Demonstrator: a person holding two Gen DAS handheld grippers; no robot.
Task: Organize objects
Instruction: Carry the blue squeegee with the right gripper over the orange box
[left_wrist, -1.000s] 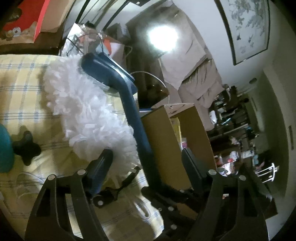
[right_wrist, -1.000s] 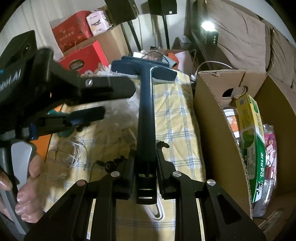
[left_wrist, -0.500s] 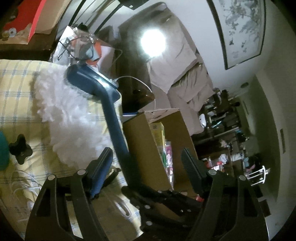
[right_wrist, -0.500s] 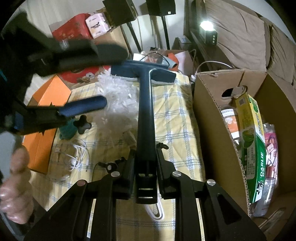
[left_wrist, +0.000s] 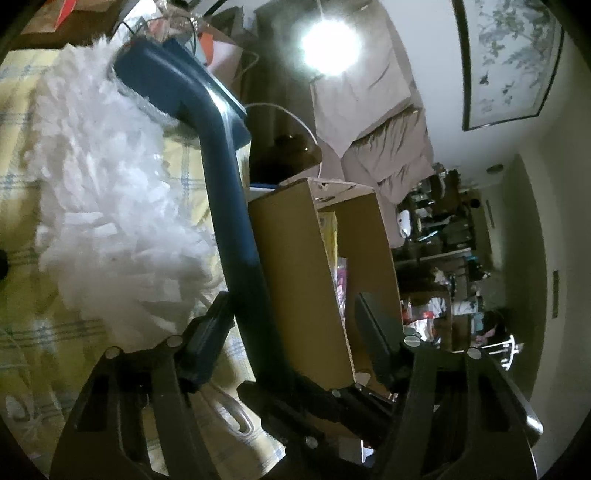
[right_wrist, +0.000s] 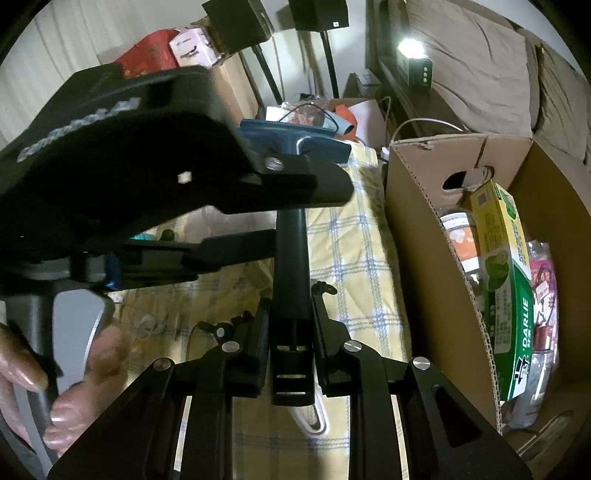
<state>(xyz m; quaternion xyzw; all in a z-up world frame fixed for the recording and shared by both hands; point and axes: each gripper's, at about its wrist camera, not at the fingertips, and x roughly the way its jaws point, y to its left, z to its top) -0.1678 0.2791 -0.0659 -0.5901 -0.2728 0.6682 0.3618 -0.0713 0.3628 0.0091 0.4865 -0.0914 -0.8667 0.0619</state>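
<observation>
Left wrist cam: close, rolled, looking along the blue brush handle (left_wrist: 236, 229). Right wrist cam: steeply down its length. Shared: handle, yellow plaid bedcover (right_wrist: 354, 258), cardboard box (left_wrist: 295, 266).

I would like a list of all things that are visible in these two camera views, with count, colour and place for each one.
duster handle: one, dark blue, above the cloth, its end between the right gripper's jaws
duster fluff: one, white, on the cloth beside the handle
cloth: one, yellow with blue checks, under the duster
cardboard box: one, brown, open, beside the cloth
toothpaste carton: one, green and yellow, standing inside the box
lamp: one, lit, by the cushions behind the box
framed picture: one, on the wall
white cable: one, on the cloth under the right gripper
right gripper: shut on the handle
left gripper: jaws closing around the handle, one finger beside it, the other apart
hand: holds the left gripper's grip
</observation>
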